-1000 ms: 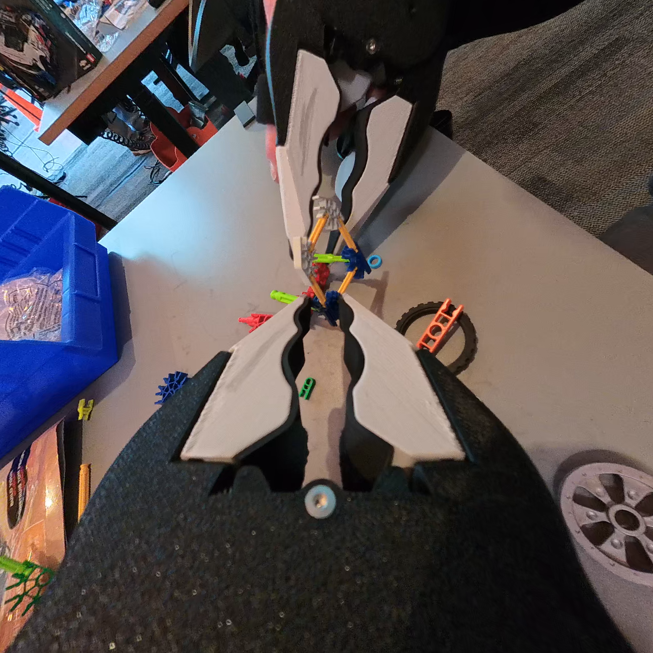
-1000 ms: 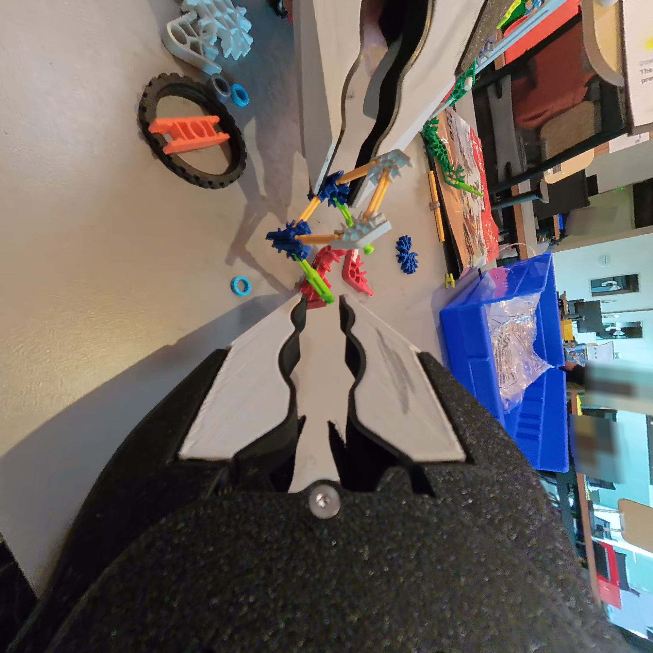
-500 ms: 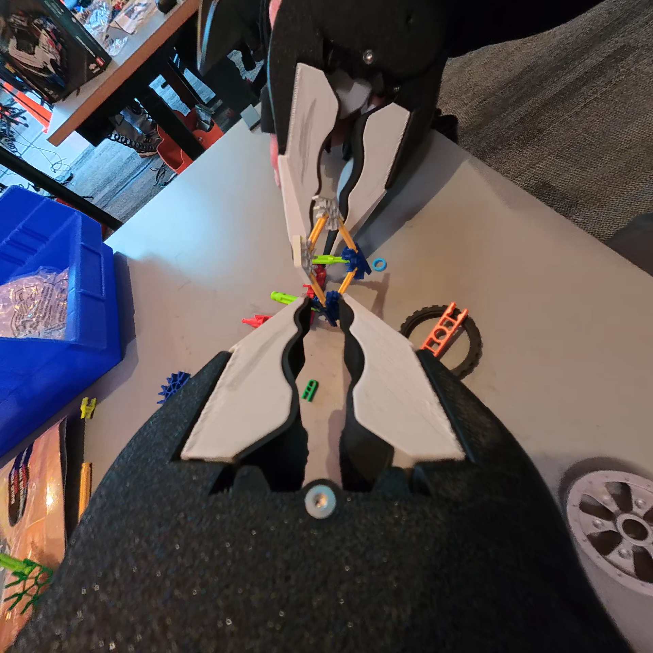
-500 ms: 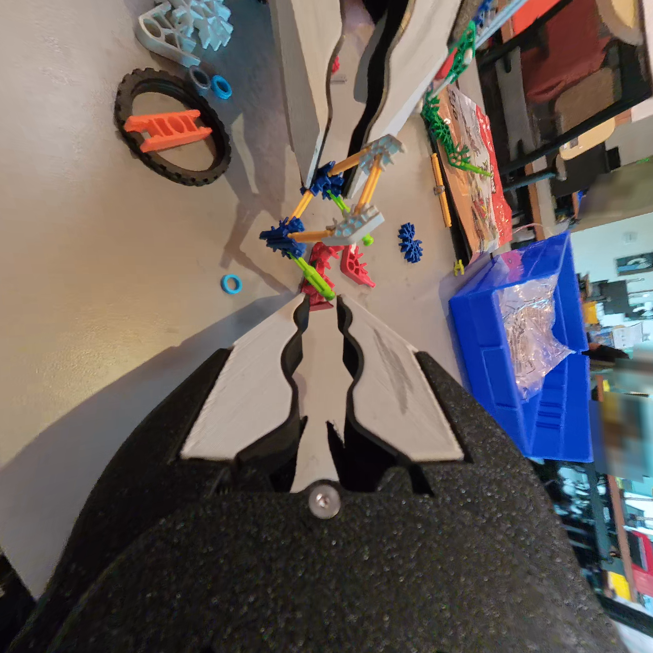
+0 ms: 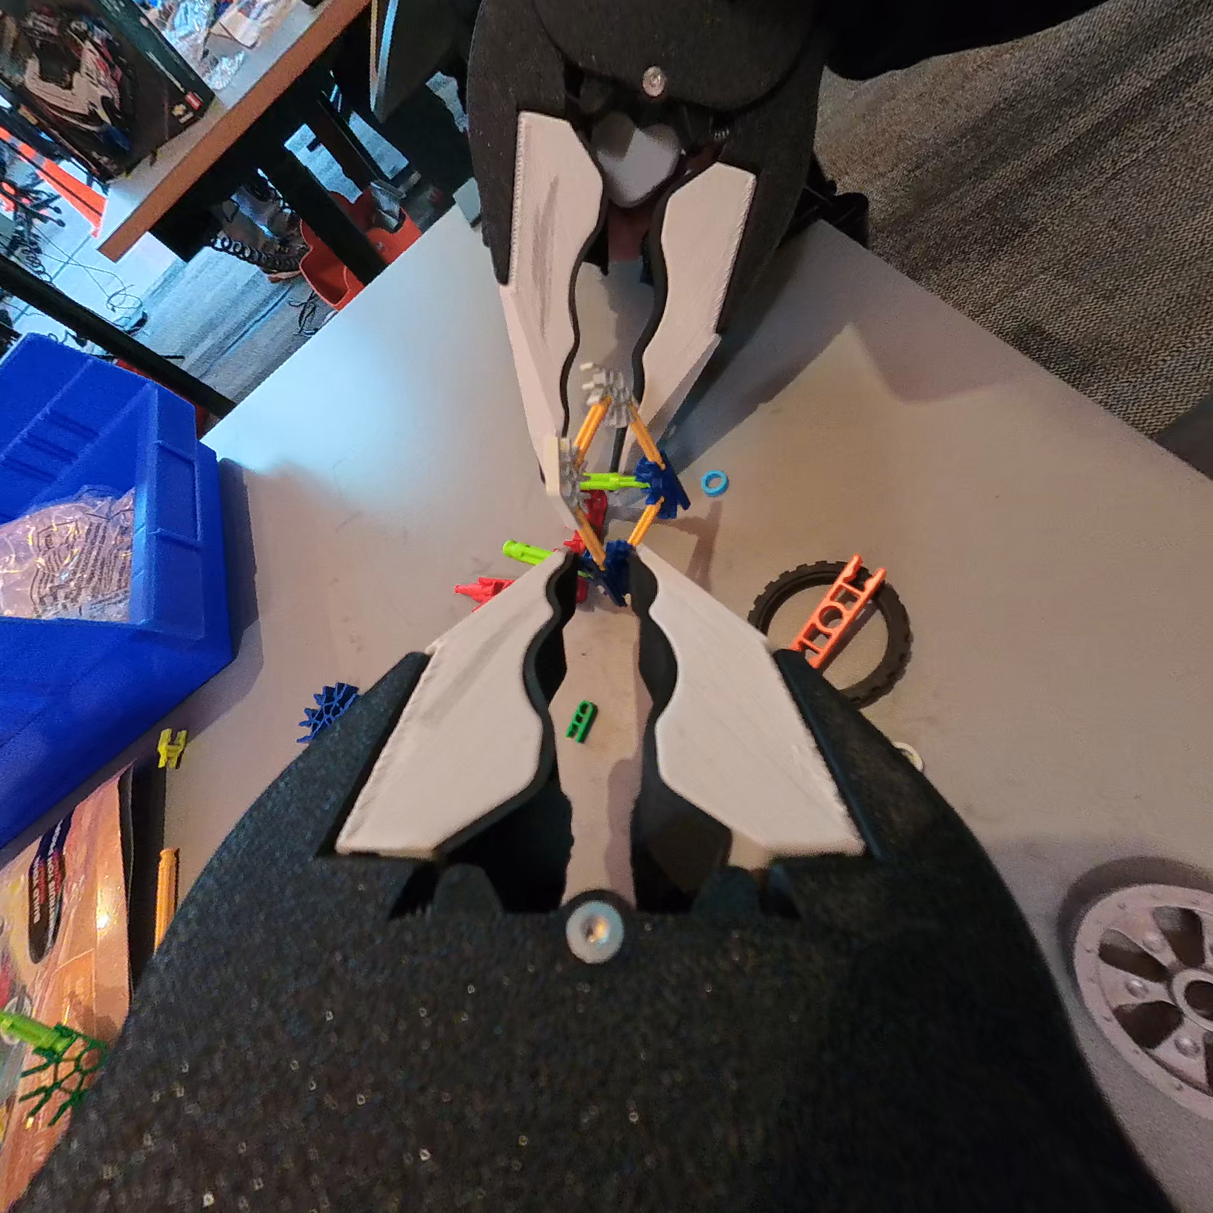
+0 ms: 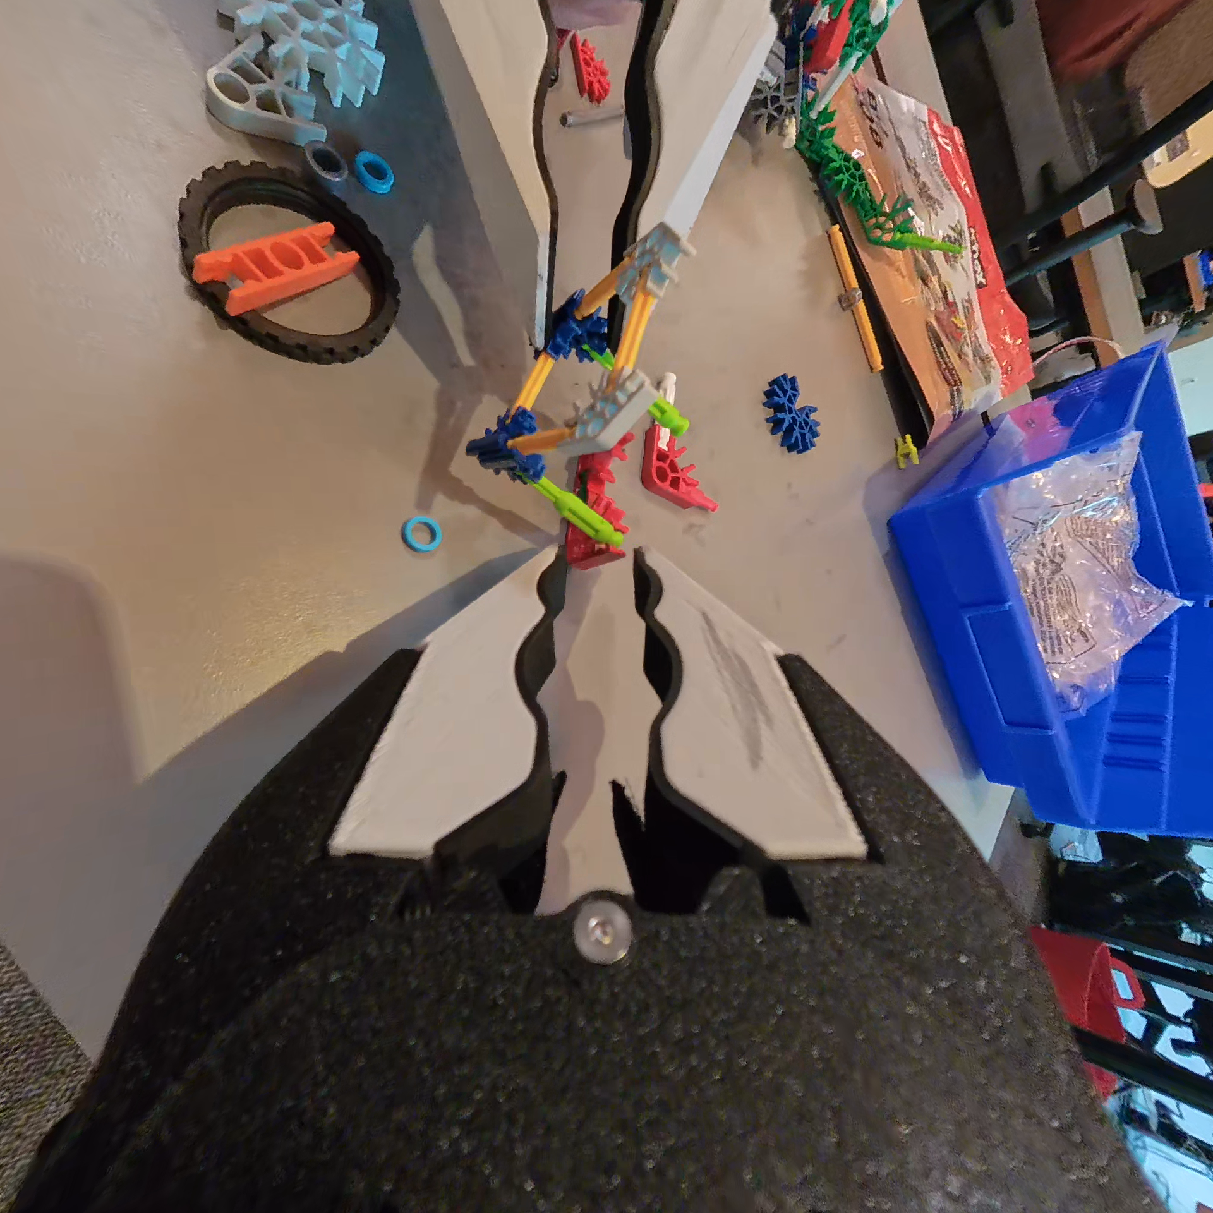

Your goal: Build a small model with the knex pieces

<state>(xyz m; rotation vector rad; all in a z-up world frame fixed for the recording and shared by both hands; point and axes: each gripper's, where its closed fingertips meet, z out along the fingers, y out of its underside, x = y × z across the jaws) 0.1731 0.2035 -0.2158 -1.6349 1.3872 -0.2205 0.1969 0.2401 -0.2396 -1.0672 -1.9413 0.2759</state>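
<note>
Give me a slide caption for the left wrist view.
Left gripper pinching a blue connector of a rod-and-connector frame, opposite the right gripper, above a grey table.

A workshop or hobby-lab room. A grey worktable (image 5: 394,367) carries loose plastic construction-toy parts: a black tyre ring (image 6: 289,262), a grey wheel hub (image 5: 1149,978), a blue snowflake connector (image 6: 791,412) and a printed parts bag (image 6: 932,216). A blue storage bin (image 6: 1050,689) holds a clear plastic bag (image 6: 1070,564). Behind stand a wood-topped bench (image 5: 216,125) with a boxed kit (image 5: 98,85), cables on the floor (image 5: 79,262), and grey carpet (image 5: 1050,230).
</note>
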